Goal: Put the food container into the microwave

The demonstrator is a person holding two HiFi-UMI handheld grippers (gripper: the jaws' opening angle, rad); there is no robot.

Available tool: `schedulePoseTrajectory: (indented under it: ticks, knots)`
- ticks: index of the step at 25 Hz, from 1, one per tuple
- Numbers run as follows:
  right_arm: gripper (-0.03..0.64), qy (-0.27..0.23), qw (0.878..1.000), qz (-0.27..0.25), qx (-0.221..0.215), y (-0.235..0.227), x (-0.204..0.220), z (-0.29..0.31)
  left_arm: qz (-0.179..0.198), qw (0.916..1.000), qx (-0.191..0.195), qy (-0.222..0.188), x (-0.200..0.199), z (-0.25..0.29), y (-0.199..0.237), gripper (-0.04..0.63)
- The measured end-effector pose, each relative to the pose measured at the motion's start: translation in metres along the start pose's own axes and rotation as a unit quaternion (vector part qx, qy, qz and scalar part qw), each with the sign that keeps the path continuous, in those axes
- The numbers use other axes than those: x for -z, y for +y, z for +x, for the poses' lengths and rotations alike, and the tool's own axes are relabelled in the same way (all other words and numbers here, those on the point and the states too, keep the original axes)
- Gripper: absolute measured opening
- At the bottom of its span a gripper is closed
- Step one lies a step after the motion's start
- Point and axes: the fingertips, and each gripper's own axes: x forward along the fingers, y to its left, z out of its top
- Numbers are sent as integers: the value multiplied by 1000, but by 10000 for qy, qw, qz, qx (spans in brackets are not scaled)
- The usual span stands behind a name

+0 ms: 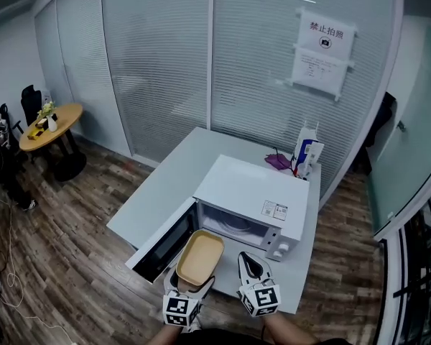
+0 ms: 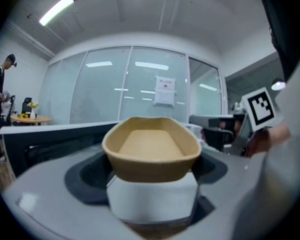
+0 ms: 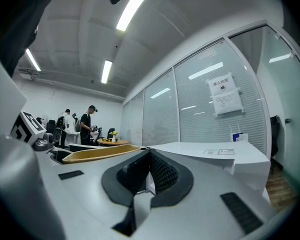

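The tan, empty food container [image 1: 200, 257] hangs in front of the white microwave [image 1: 255, 192], just outside its open cavity [image 1: 233, 225]. My left gripper [image 1: 192, 284] is shut on the container's near end; in the left gripper view the container [image 2: 151, 146] sits between the jaws of this gripper [image 2: 151, 186]. The microwave door [image 1: 161, 243] hangs open towards the left front. My right gripper [image 1: 253, 266] is to the right of the container, shut and holding nothing [image 3: 149, 173]. In the right gripper view the container [image 3: 100, 153] shows at the left and the microwave [image 3: 215, 154] at the right.
The microwave stands on a white table [image 1: 165, 182] against a glass partition. A blue-and-white carton [image 1: 307, 157] and a purple item [image 1: 277, 161] stand behind it. A round wooden table [image 1: 54, 124] and people are at the far left, on the wooden floor.
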Motion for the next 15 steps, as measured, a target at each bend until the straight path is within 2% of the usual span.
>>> schedulePoseTrajectory:
  ticks: [8,15]
  knots:
    - [6,96,9986,-102,508,-2,5,21,112,9985,532,-16,-2,30,19,492]
    - [6,183,9940,-187,1058,-9,14,22,39,9961,879,8,3,47,26,492]
